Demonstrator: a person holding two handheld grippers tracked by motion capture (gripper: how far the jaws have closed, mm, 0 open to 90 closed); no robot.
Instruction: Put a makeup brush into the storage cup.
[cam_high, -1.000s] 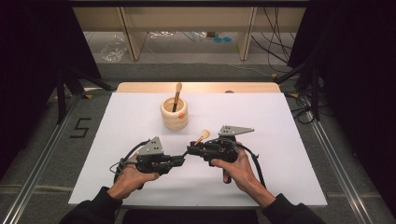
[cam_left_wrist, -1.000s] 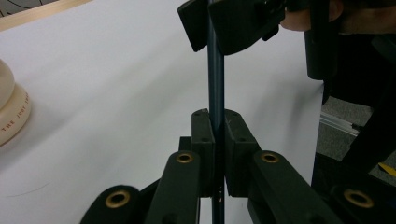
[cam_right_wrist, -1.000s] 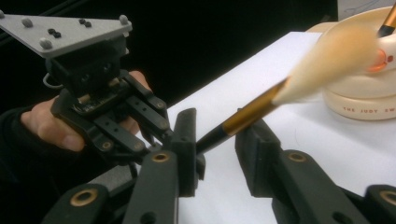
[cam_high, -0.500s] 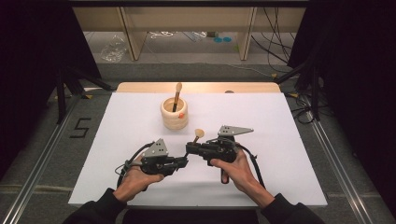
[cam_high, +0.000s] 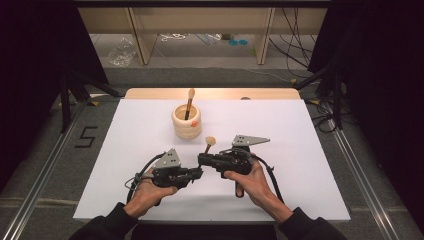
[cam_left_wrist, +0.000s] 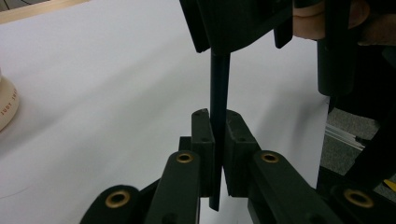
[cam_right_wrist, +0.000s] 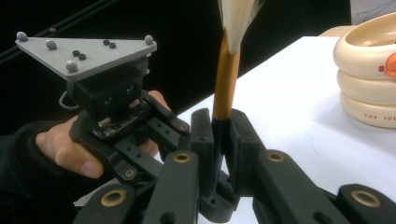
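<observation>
A makeup brush (cam_high: 208, 146) with a black handle, gold ferrule and pale bristles stands nearly upright over the white board, held by both grippers. In the left gripper view, my left gripper (cam_left_wrist: 218, 135) is shut on the thin black handle (cam_left_wrist: 219, 88), low on it. My right gripper (cam_right_wrist: 219, 133) is shut on the handle just under the gold ferrule (cam_right_wrist: 227, 79). In the high view the left gripper (cam_high: 198, 173) and right gripper (cam_high: 202, 160) meet tip to tip at the board's front middle.
A cream ringed cup (cam_high: 186, 123) with an orange mark stands behind the grippers and holds another brush (cam_high: 189, 101). The white board (cam_high: 305, 150) lies on a table with a wooden strip (cam_high: 150, 93) at its back edge. Metal rails (cam_high: 357, 170) run along both sides.
The left gripper has edged right and a little toward the right one. The brush head has shifted slightly left, standing more upright. The right hand has stayed put.
</observation>
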